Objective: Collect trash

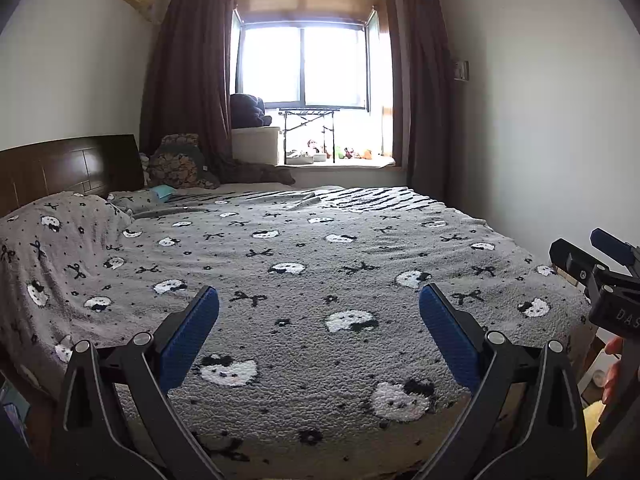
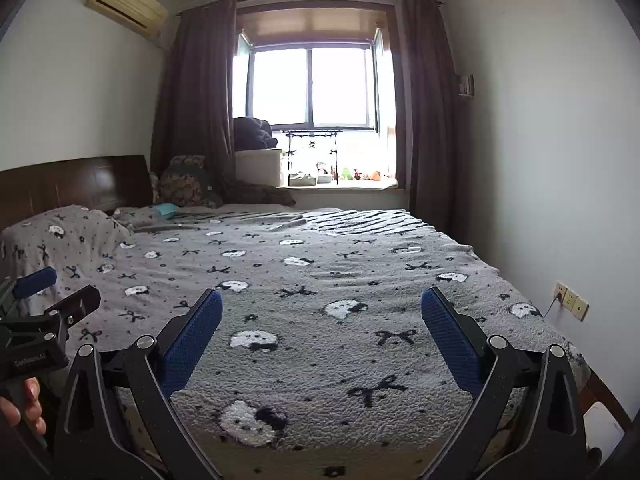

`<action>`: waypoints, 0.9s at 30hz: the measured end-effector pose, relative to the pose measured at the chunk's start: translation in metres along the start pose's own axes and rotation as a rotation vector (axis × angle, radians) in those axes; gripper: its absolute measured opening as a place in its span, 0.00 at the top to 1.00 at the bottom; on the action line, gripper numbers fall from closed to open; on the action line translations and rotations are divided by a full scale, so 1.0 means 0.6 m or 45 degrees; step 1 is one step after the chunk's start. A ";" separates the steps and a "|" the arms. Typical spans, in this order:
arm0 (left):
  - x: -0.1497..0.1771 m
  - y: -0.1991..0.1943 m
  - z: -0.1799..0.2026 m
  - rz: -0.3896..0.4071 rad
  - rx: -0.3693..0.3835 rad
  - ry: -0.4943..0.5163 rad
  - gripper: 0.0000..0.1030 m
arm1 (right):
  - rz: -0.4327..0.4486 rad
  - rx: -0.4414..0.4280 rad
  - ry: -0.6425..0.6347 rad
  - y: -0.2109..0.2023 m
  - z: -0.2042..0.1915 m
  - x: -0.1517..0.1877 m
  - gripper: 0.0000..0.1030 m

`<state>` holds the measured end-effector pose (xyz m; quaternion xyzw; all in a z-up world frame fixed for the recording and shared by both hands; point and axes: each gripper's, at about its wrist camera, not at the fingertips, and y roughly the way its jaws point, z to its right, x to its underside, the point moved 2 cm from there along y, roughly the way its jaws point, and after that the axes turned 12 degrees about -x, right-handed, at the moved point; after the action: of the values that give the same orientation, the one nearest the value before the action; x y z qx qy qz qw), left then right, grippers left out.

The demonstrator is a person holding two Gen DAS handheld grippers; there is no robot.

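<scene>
My left gripper (image 1: 319, 300) is open and empty, held over the near edge of a bed with a grey cat-and-bow blanket (image 1: 312, 264). My right gripper (image 2: 322, 302) is open and empty too, over the same blanket (image 2: 320, 280). Each gripper shows in the other's view: the right one at the right edge (image 1: 592, 256), the left one at the left edge (image 2: 52, 292). A small light-blue item (image 1: 164, 190) lies near the pillows at the far left; it also shows in the right wrist view (image 2: 167, 209). I cannot tell what it is. No other trash is plain on the bed.
A dark wooden headboard (image 1: 60, 166) stands at the left. Pillows and cushions (image 1: 178, 162) pile at the far corner. The window sill (image 1: 340, 156) holds toys, a white box and a small rack. A wall with sockets (image 2: 570, 300) runs along the right.
</scene>
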<state>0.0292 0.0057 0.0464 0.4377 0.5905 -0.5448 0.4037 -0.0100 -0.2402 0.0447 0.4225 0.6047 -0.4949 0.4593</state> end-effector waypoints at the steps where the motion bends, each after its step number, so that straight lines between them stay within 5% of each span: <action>1: 0.000 0.000 0.000 0.000 -0.001 0.000 0.08 | 0.001 0.000 0.000 0.000 0.000 0.000 0.03; 27: 0.000 -0.002 0.003 -0.008 -0.004 0.004 0.08 | -0.002 -0.026 -0.007 0.003 -0.014 0.005 0.03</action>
<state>0.0281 0.0039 0.0464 0.4359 0.5933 -0.5447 0.4016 -0.0101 -0.2316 0.0424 0.4160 0.6088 -0.4901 0.4649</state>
